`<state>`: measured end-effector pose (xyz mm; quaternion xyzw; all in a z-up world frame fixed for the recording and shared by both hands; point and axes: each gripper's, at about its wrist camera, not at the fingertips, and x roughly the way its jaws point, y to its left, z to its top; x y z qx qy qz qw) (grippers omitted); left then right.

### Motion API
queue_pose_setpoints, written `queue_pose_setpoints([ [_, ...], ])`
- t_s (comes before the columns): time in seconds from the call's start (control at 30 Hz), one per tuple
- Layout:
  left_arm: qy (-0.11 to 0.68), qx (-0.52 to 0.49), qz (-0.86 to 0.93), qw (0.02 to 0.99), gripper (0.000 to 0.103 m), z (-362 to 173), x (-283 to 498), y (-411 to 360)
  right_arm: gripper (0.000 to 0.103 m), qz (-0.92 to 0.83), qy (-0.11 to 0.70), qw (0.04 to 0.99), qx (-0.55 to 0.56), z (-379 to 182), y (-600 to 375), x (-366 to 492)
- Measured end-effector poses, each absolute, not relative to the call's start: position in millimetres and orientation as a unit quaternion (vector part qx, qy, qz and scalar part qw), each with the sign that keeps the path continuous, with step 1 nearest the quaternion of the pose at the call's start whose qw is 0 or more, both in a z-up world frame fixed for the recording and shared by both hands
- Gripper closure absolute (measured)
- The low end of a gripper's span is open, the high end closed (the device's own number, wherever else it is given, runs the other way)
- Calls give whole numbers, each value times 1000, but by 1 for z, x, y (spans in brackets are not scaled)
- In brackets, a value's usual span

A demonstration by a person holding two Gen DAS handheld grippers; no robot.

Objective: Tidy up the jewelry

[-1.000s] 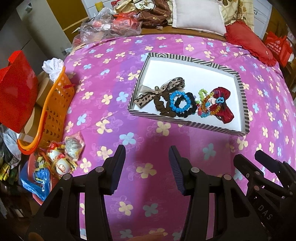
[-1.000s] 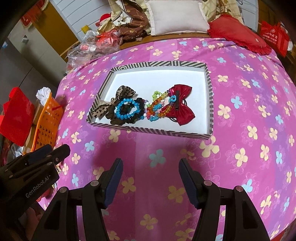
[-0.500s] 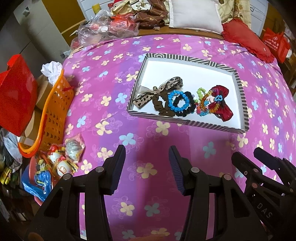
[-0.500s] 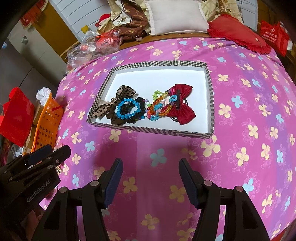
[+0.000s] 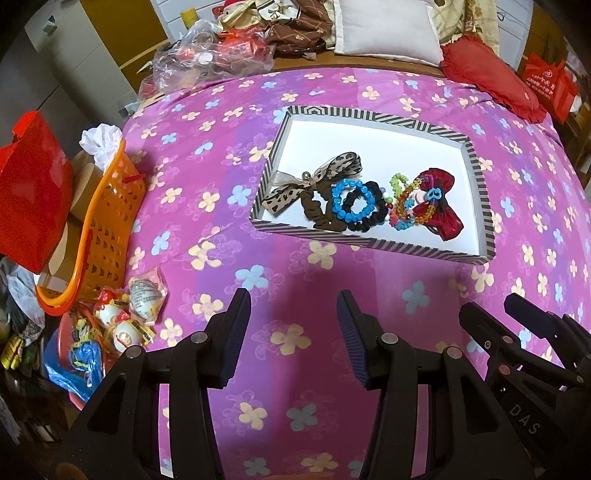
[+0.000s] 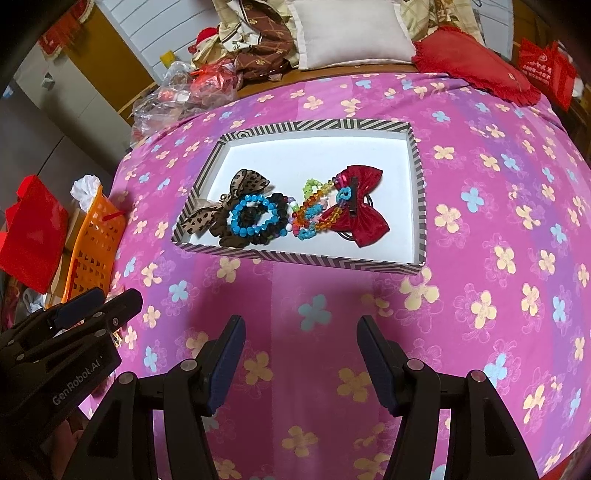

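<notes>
A striped-rim white tray (image 5: 369,155) (image 6: 317,155) lies on the pink flowered bedspread. In it lie a leopard-print bow (image 5: 314,181) (image 6: 236,195), a brown scrunchie (image 5: 314,212), a blue bead bracelet (image 5: 351,199) (image 6: 255,216) on a black scrunchie (image 5: 373,221), multicoloured bead bracelets (image 5: 402,206) (image 6: 310,210) and a red velvet bow (image 5: 443,210) (image 6: 364,210). My left gripper (image 5: 293,310) and my right gripper (image 6: 301,339) are both open and empty, hovering over the bedspread short of the tray's near edge.
An orange basket (image 5: 107,218) (image 6: 96,243) and a red bag (image 5: 33,192) stand off the bed's left side, with toy packets (image 5: 125,317) below. Pillows (image 5: 384,33), a red cushion (image 5: 487,77) and plastic bags (image 5: 207,59) lie at the bed's far end.
Both grippers have drawn slightly back from the tray, which looks a little smaller and farther. Both stay open. Nothing in the tray has moved.
</notes>
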<state>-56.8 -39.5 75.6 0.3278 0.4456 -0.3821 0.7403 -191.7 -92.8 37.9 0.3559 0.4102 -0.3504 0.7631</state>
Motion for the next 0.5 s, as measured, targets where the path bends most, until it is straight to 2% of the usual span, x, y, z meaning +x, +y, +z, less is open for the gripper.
queue_pose_setpoints([
  [0.5, 431, 349, -384, 738, 55, 66, -59, -46, 43, -357, 407, 758, 364, 32, -99, -200],
])
